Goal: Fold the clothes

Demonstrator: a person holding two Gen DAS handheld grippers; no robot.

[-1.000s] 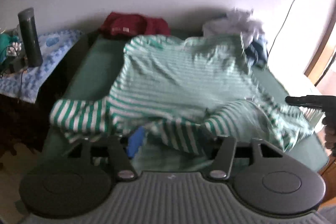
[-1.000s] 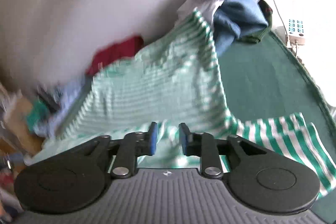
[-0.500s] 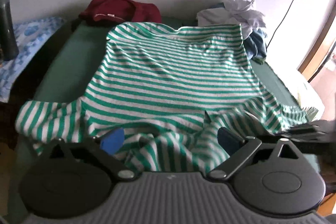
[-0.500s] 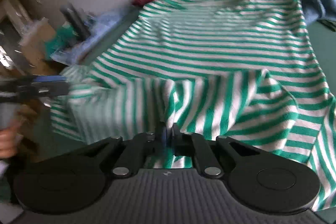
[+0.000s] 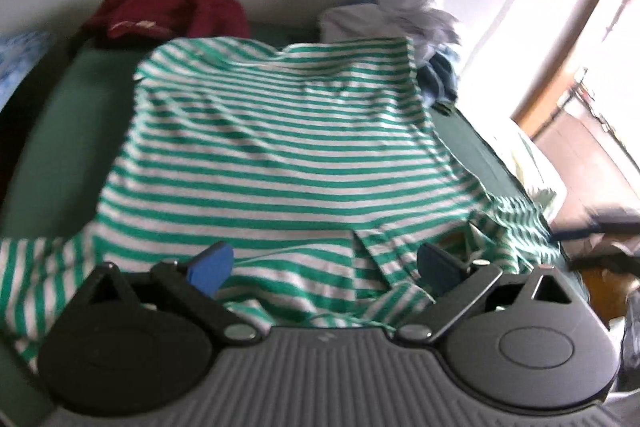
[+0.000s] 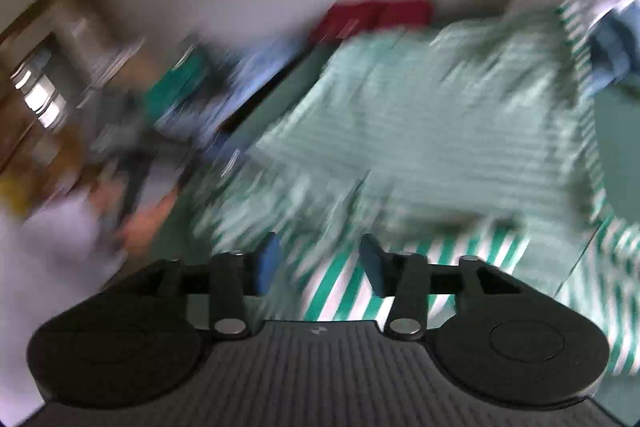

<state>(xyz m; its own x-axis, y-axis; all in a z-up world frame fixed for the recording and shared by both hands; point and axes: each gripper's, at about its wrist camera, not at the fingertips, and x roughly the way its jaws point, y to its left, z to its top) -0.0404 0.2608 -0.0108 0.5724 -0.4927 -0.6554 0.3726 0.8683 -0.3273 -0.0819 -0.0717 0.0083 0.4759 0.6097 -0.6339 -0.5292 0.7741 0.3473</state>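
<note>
A green and white striped shirt (image 5: pixel 288 155) lies spread over a dark green bed (image 5: pixel 60 131), sleeves hanging toward the near edge. My left gripper (image 5: pixel 324 267) hovers wide open over the shirt's near hem, its blue pads (image 5: pixel 212 265) apart from the cloth. In the blurred right wrist view the same shirt (image 6: pixel 440 131) fills the middle. My right gripper (image 6: pixel 320 263) is opening above the striped sleeve (image 6: pixel 352 291), with nothing pressed between its pads. The other gripper and a hand (image 6: pixel 136 219) show at the left.
A dark red garment (image 5: pixel 160 15) lies at the bed's far left against the wall. A heap of white and blue clothes (image 5: pixel 420 27) sits at the far right. A wooden door frame (image 5: pixel 580 39) stands right of the bed. Cluttered furniture (image 6: pixel 48 99) is on the left.
The left gripper opened wide and let the shirt settle flat on the bed. The right gripper shut on the sleeve, then opened and swung away; its view is now blurred.
</note>
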